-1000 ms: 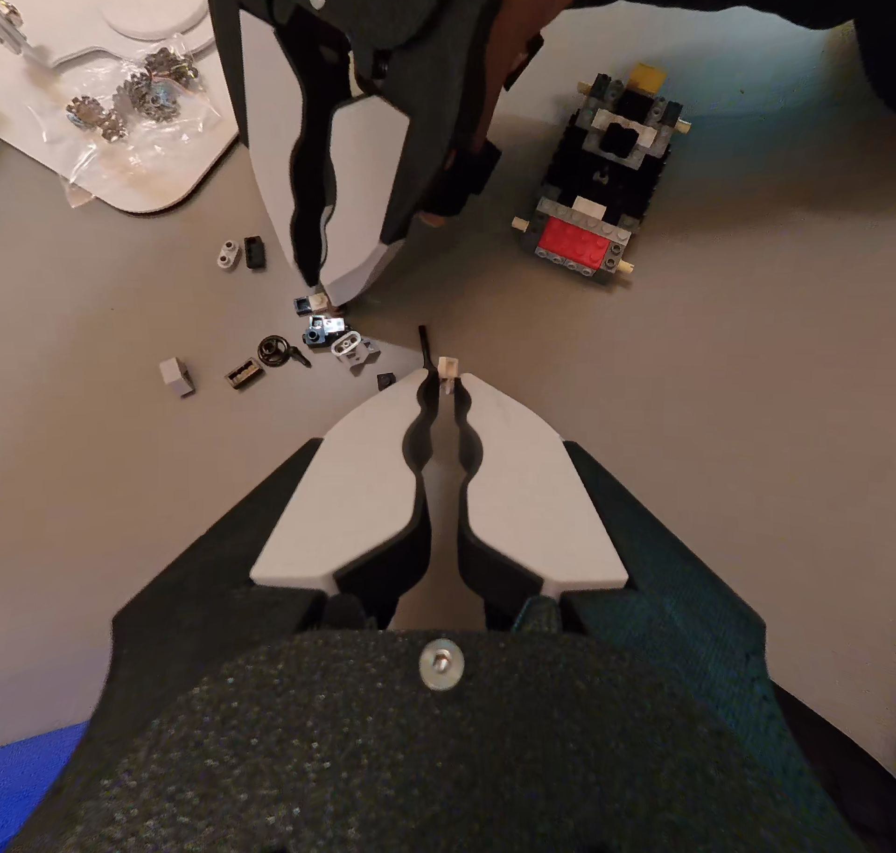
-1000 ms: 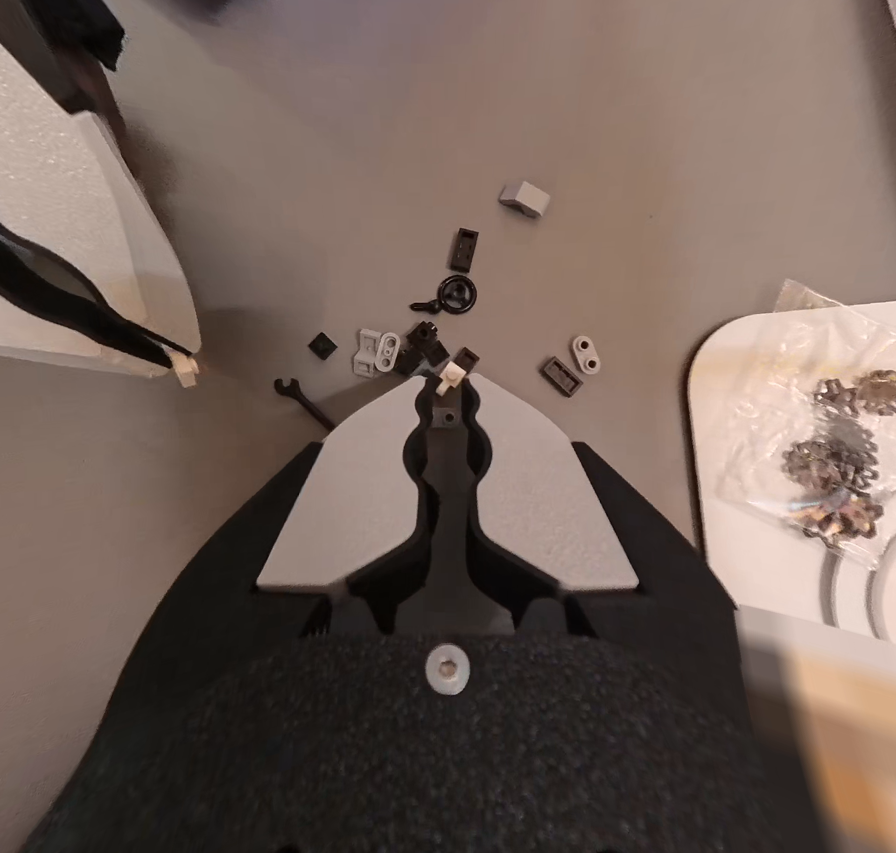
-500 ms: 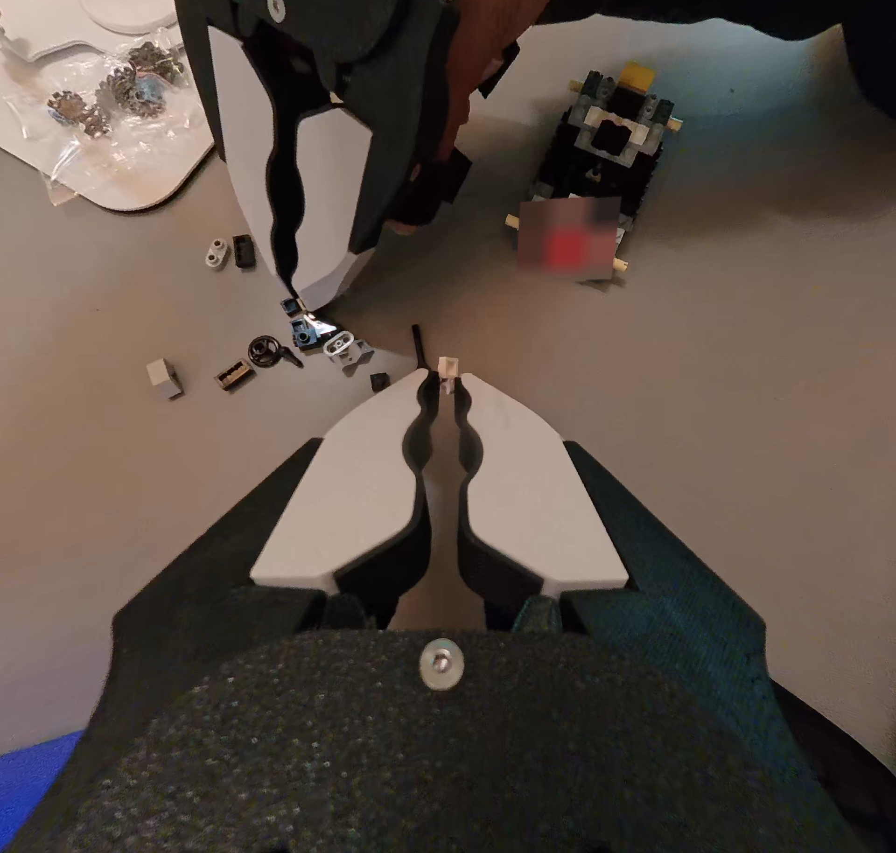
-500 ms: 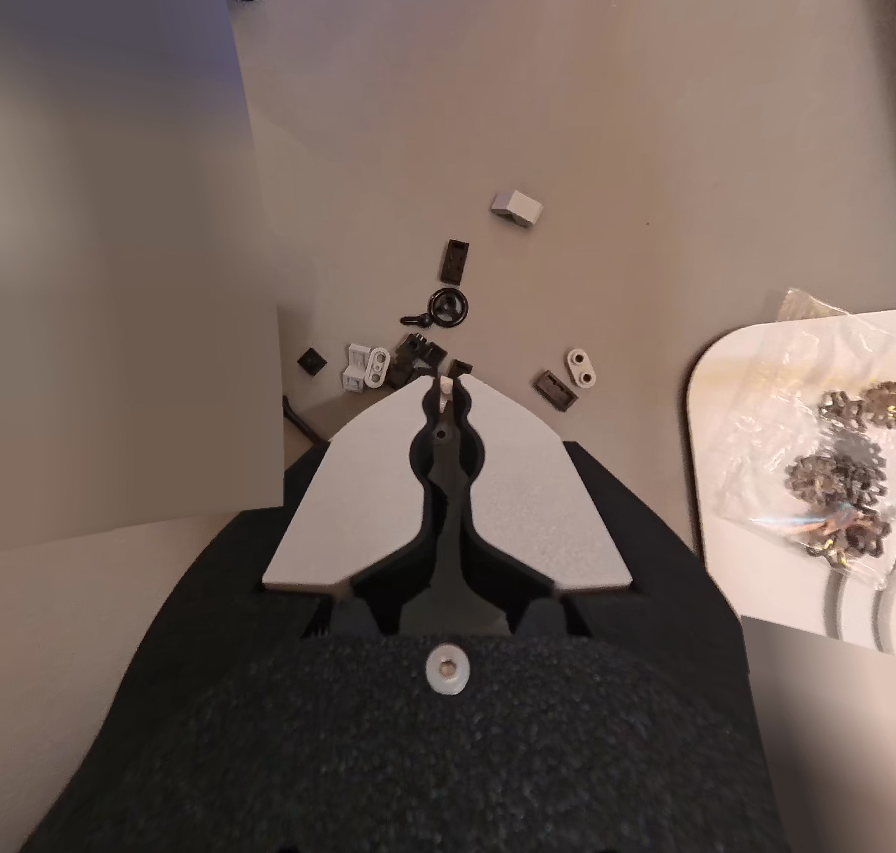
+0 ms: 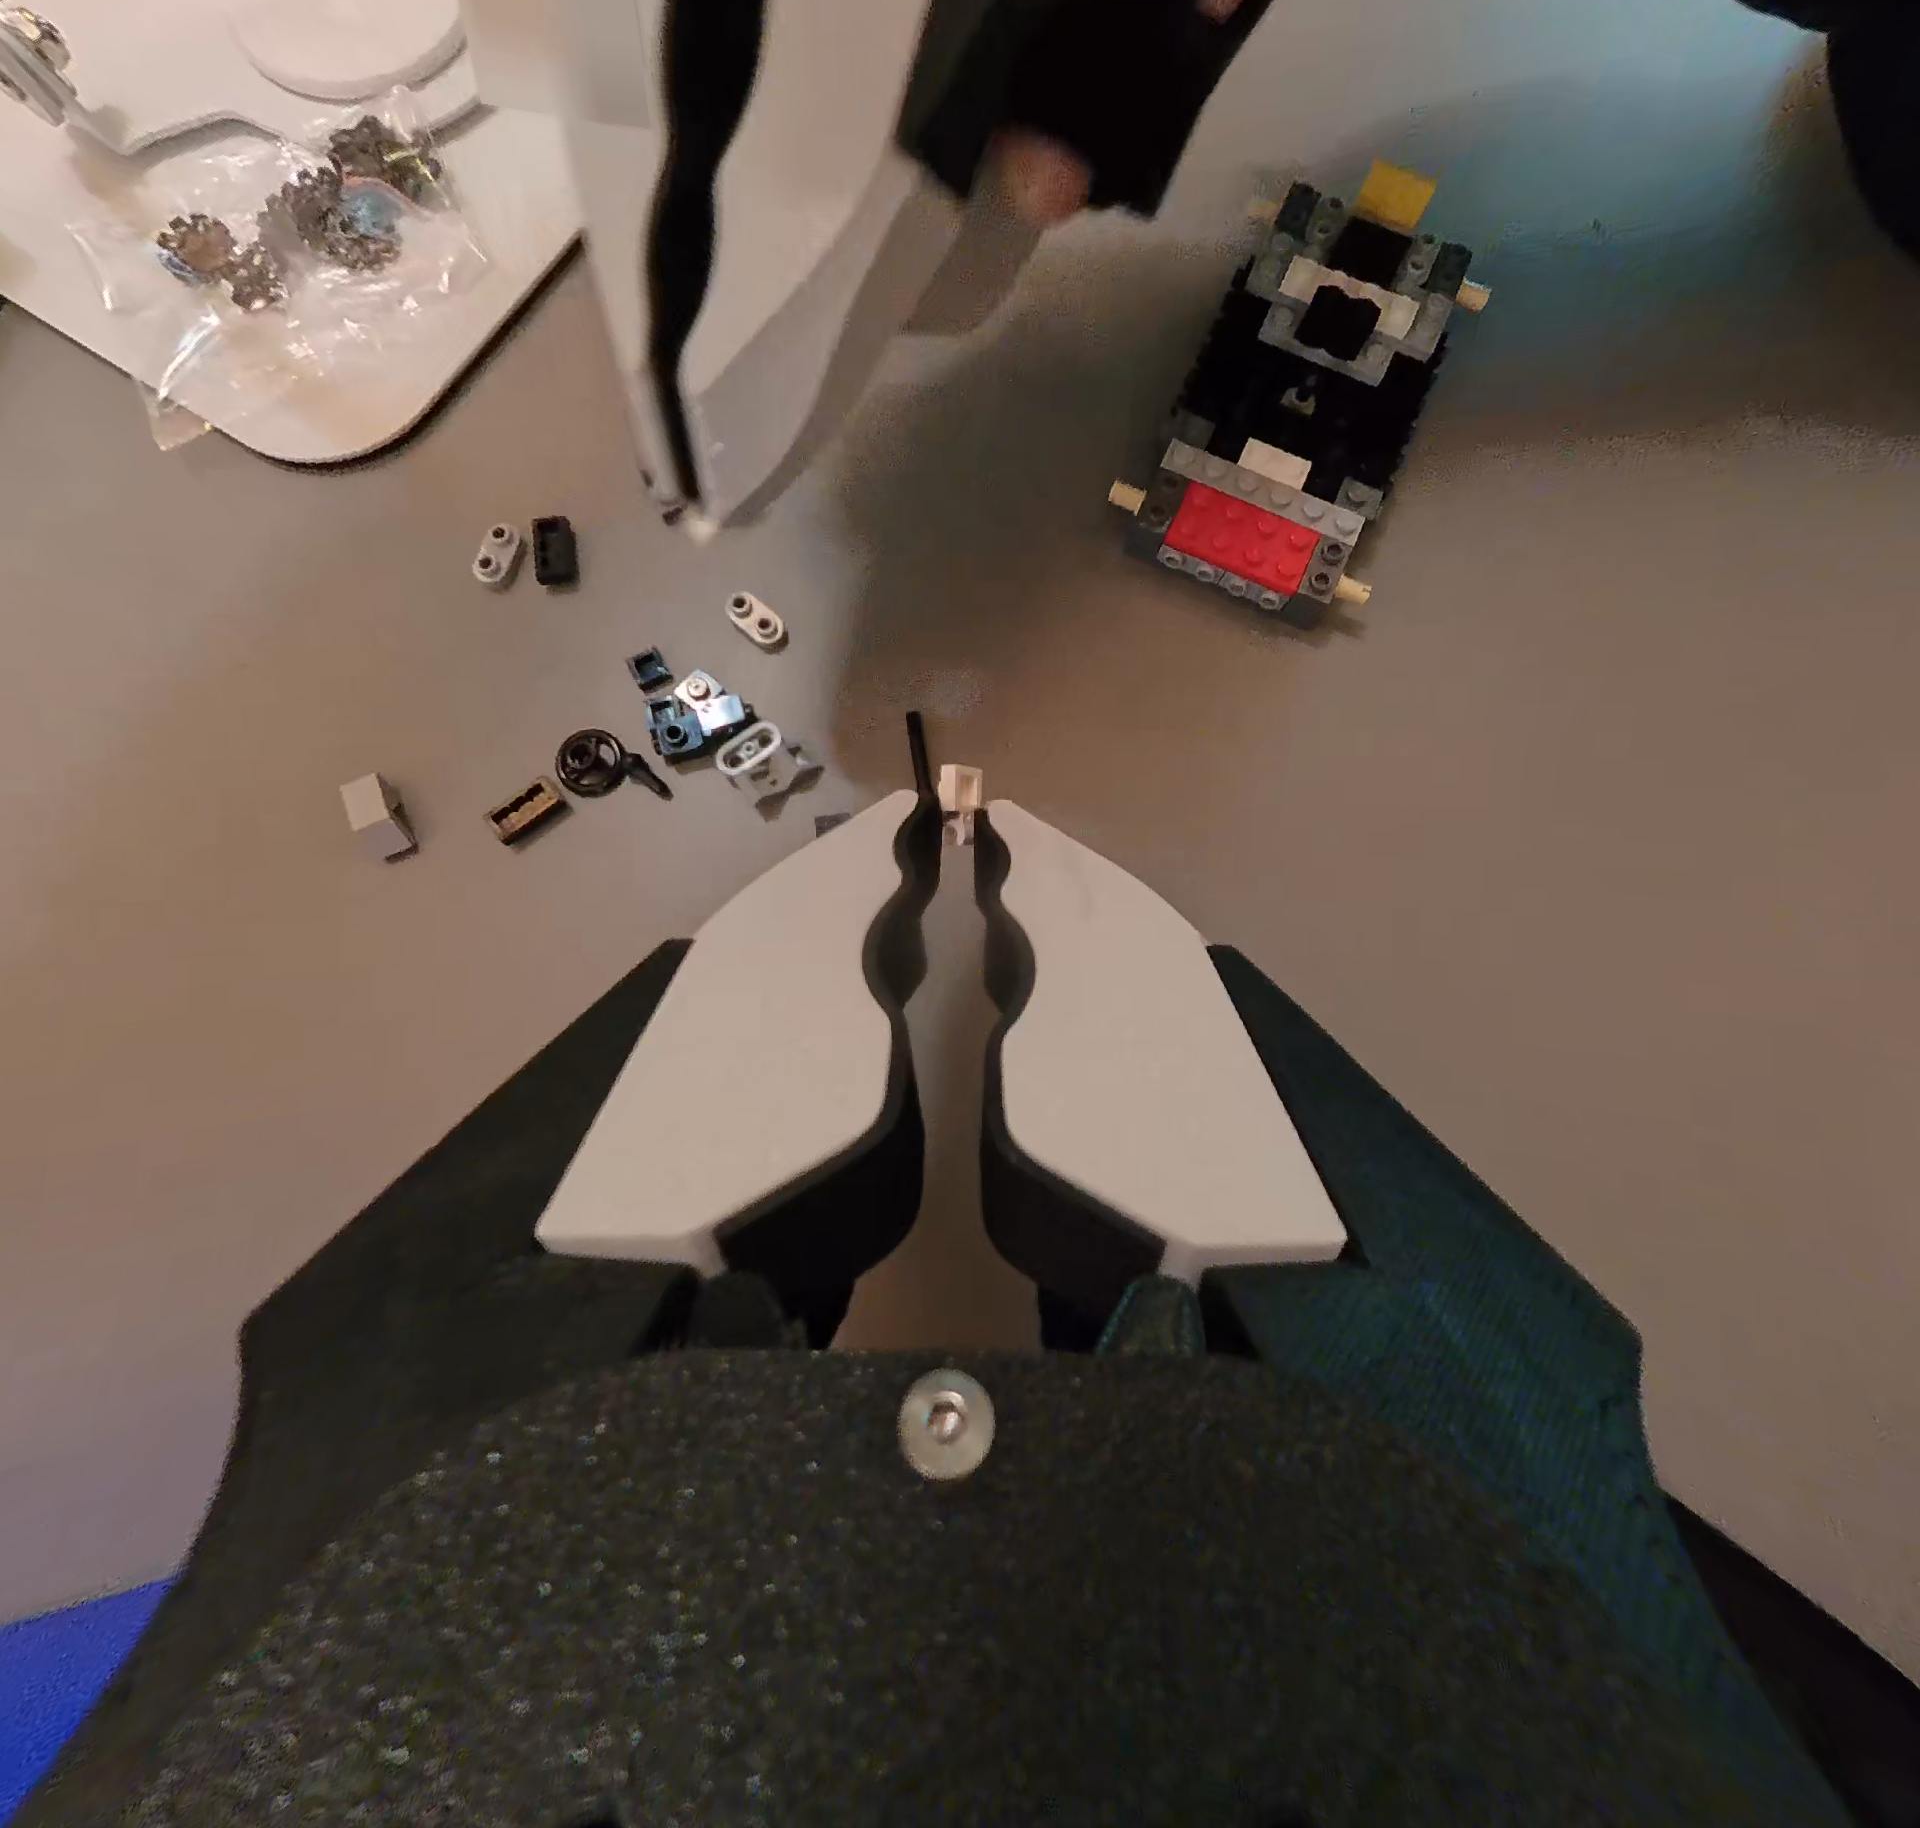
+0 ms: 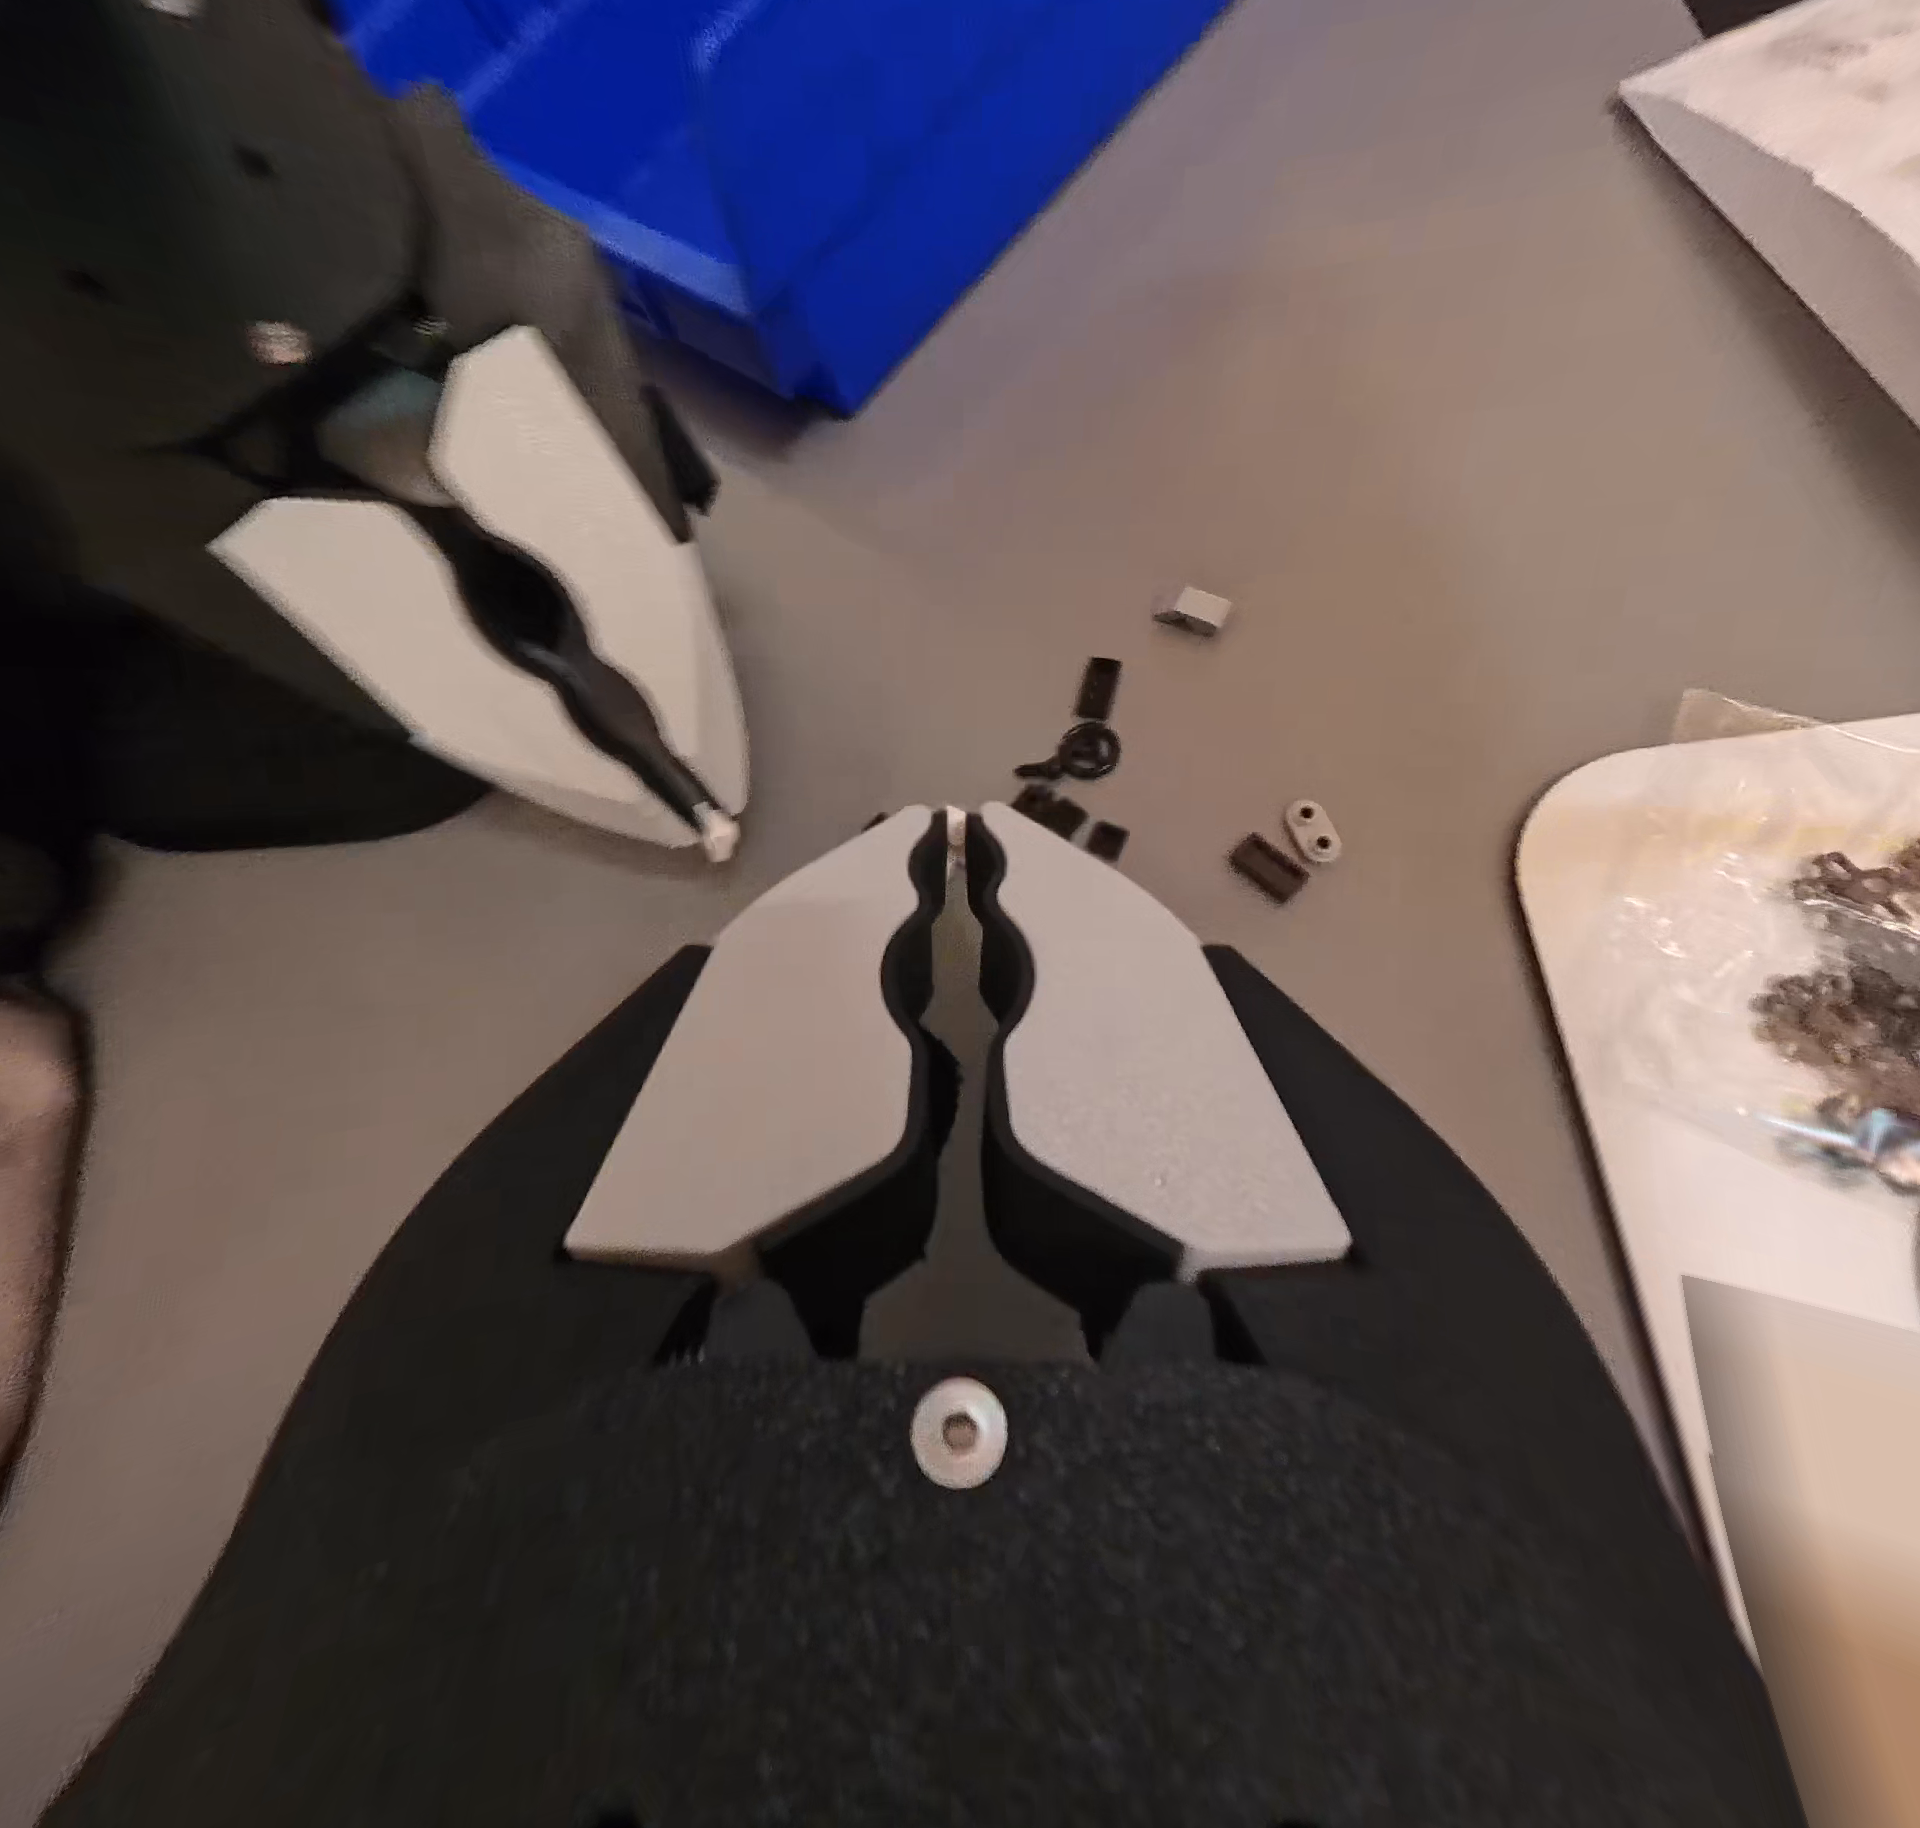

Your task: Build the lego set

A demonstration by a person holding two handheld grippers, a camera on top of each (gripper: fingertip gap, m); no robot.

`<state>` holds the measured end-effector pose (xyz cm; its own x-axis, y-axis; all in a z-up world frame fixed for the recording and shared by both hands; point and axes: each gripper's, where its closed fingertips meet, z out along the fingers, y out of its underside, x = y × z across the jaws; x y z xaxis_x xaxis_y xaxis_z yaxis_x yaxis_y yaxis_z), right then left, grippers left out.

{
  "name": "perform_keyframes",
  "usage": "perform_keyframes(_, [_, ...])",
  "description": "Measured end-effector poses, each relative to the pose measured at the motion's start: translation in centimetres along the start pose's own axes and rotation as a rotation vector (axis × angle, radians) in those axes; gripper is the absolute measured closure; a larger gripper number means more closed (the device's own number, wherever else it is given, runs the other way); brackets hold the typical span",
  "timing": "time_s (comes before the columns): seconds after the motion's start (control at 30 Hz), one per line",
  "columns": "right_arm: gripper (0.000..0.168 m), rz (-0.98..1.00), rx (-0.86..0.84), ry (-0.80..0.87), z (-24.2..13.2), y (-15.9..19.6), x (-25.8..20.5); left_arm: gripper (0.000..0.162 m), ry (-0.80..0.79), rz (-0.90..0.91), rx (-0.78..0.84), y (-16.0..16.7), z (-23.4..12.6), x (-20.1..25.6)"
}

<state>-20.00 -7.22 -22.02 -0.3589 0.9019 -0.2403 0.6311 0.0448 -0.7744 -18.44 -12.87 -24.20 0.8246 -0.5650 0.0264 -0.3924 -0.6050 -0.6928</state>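
Observation:
My left gripper (image 5: 954, 810) is shut on a small white lego piece (image 5: 958, 786) just above the grey table. It also shows at the left of the right wrist view (image 6: 715, 833), with the white piece (image 6: 717, 836) at its tip. My right gripper (image 6: 954, 820) is shut on another small white piece (image 6: 953, 826). It hangs at the top of the left wrist view (image 5: 688, 516), raised over the loose pieces (image 5: 707, 729). The partly built black, grey and red lego car (image 5: 1299, 428) stands at the far right. A thin black wrench piece (image 5: 916, 744) lies by my left fingertips.
A white board (image 5: 343, 417) with a clear bag of dark gears (image 5: 301, 209) lies at the far left. It also shows in the right wrist view (image 6: 1590, 947). A blue bin (image 6: 831, 116) and a paper booklet (image 6: 1818, 116) sit beyond. A grey sloped brick (image 5: 376, 814) lies apart. The grippers' ends are close to 7 cm from one another. Between my right fingertips and the grey sloped brick (image 5: 376, 814) there is roughly 10 cm. Seen from the right wrist view (image 6: 1187, 603) as well.
My right gripper has closed on the small white piece and lifted off the pile of loose pieces, tilting up, nearer my left gripper. My left gripper still holds its piece, barely moved.

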Motion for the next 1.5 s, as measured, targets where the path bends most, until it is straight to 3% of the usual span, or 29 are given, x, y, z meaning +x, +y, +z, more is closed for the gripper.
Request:
perform_keyframes(0.03, [0.165, -0.005, 0.020, -0.022, -0.9, 0.2, -0.5, 0.156, 0.000, -0.003, 0.012, -0.2, 0.1, 0.0])
perform_keyframes(0.13, [0.165, -0.034, 0.020, -0.009, -4.5, 2.6, -1.2, 0.156, 0.000, 0.004, 0.060, -1.0, 0.5, 0.5])
perform_keyframes(0.23, [0.166, -0.031, -0.042, 0.095, -8.4, 7.1, -0.2, 0.156, -0.006, 0.029, 0.110, -2.4, 1.8, 1.2])
perform_keyframes(0.37, [0.166, 0.041, -0.093, 0.181, -11.7, 11.9, 0.6, 0.156, 0.004, 0.141, 0.075, -4.8, 4.7, 2.2])
perform_keyframes(0.63, [0.166, 0.018, -0.144, 0.230, -11.3, 14.3, 0.3, 0.156, 0.317, 0.229, -0.097, -9.0, 11.5, 5.4])
perform_keyframes(0.87, [0.164, -0.006, -0.165, 0.241, -10.5, 14.3, 0.8, 0.145, 0.359, 0.216, -0.145, -9.5, 13.9, 5.2])
perform_keyframes(1.13, [0.154, -0.007, -0.121, 0.225, -11.1, 13.8, 0.6, 0.137, 0.380, 0.147, -0.015, -9.5, 10.4, 4.7])
perform_keyframes(1.3, [0.152, -0.009, -0.083, 0.265, -12.5, 12.9, 0.3, 0.137, 0.138, 0.180, -0.016, -8.1, 6.0, 1.2])
perform_keyframes(1.5, [0.153, 0.003, -0.001, 0.306, -14.5, 13.1, -1.1, 0.128, -0.150, 0.113, -0.087, -1.1, 2.5, -2.5])
